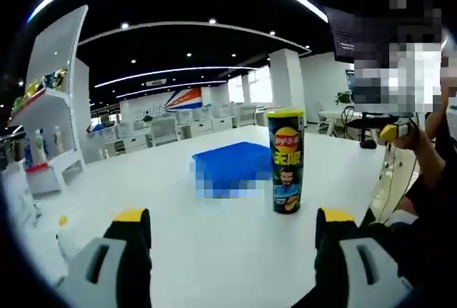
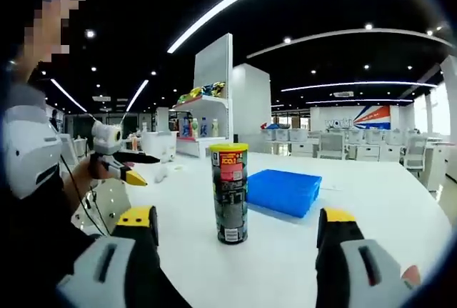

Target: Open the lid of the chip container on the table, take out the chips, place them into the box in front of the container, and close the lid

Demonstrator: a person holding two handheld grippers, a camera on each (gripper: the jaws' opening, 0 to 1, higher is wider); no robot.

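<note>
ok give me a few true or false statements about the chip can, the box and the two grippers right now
1. The chip can stands upright on the white table. True.
2. The can's yellow lid has been taken off. False: it sits on top of the can.
3. The blue box lies on the table beside the can. True.
4. The left gripper is clamped on the can. False: its jaws stand wide apart, short of the can.
5. The right gripper holds a chip. False: its jaws are open with nothing between them.
</note>
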